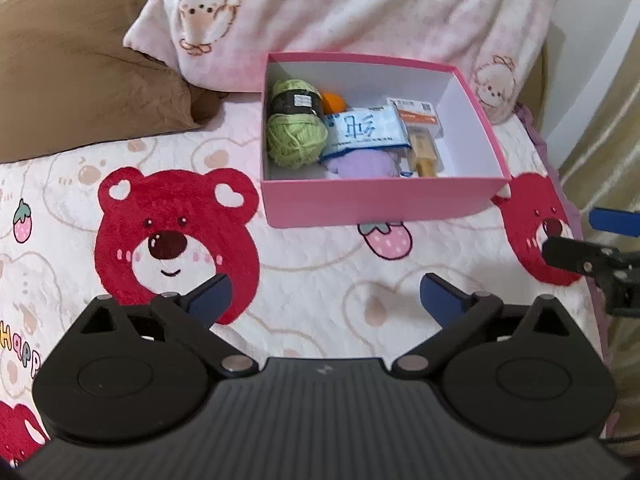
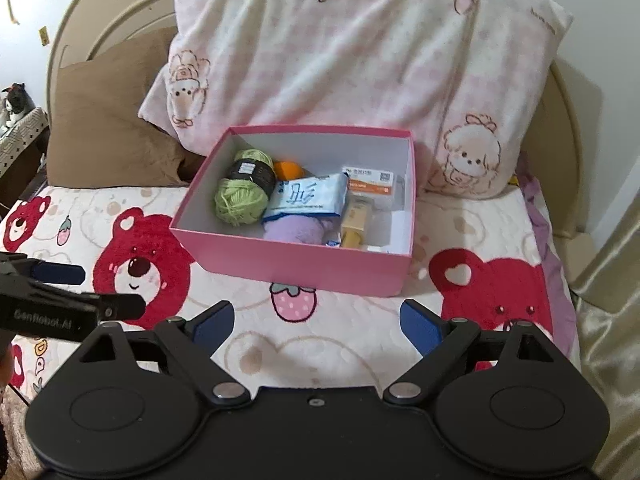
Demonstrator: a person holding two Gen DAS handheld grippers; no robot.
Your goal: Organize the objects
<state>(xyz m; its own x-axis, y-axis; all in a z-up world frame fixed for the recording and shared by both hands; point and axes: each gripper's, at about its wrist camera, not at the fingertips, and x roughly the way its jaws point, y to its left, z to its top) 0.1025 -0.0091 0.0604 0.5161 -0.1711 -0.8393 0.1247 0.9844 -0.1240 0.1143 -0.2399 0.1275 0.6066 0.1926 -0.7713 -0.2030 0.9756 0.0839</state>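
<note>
left gripper (image 1: pixel 325 300): fingers spread wide, empty, over the bed (image 1: pixel 328 280) | pink box (image 1: pixel 376 200): at 12 o'clock, open | inside: green yarn (image 1: pixel 296 136) at 9 o'clock, tissue pack (image 1: pixel 366 130) centre, purple item (image 1: pixel 362 165) beneath, wooden piece (image 1: pixel 424 152) at 3 o'clock | right gripper (image 1: pixel 576 240): at 3 o'clock edge, open.
</note>
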